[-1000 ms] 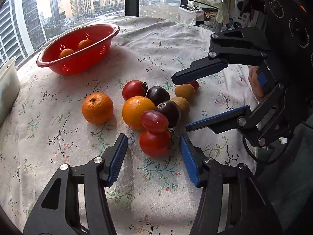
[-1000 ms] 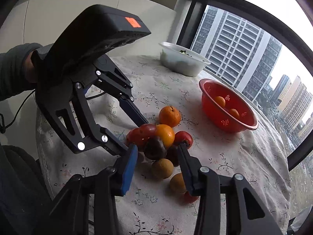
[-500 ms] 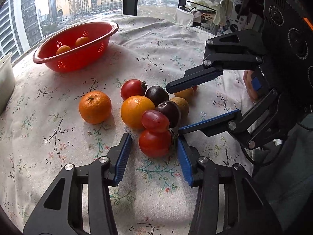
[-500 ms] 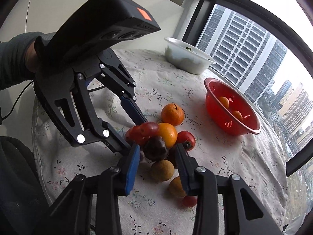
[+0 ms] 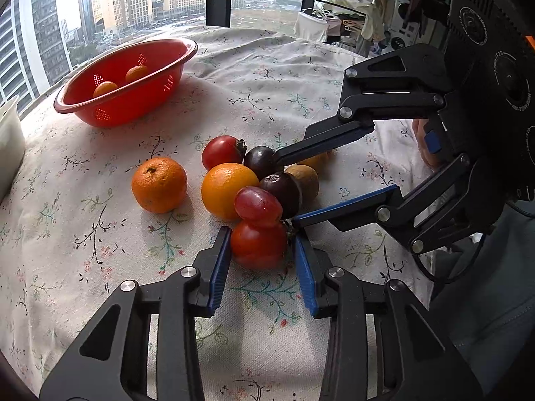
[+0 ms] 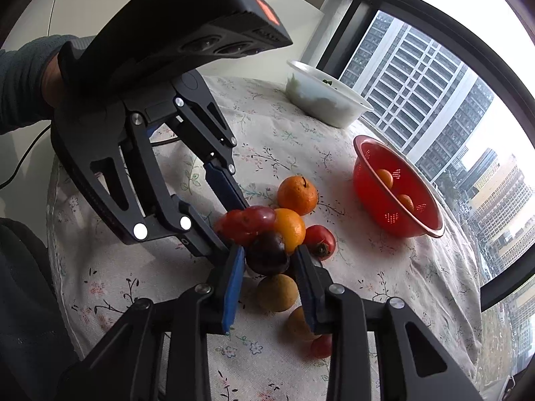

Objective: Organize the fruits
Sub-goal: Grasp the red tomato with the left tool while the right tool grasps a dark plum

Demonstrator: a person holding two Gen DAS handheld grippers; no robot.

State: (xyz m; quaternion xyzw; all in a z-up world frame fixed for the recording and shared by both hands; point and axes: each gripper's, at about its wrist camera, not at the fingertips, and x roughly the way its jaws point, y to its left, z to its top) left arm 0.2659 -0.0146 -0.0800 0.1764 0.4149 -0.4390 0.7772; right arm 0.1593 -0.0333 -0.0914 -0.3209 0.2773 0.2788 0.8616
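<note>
A cluster of fruit lies on the flowered tablecloth. My left gripper [image 5: 260, 254] has its blue pads on either side of a red tomato [image 5: 258, 244], touching or nearly touching it. A red grape [image 5: 257, 204] rests on that tomato. My right gripper [image 6: 269, 267] straddles a dark plum [image 6: 267, 253], its pads close beside it; it also shows in the left wrist view [image 5: 291, 187]. Oranges [image 5: 159, 184] [image 5: 227, 189], another tomato [image 5: 222, 152], a second plum [image 5: 262, 162] and brown fruits [image 6: 277, 292] lie around.
A red colander [image 5: 123, 100] holding two small oranges stands at the far left near the window. A white tub [image 6: 326, 102] stands at the table's edge. The two grippers meet over the fruit pile, their fingers close together.
Both grippers have moved forward into the pile. The left one's pads have narrowed around the red tomato; the right one's pads have come alongside the dark plum.
</note>
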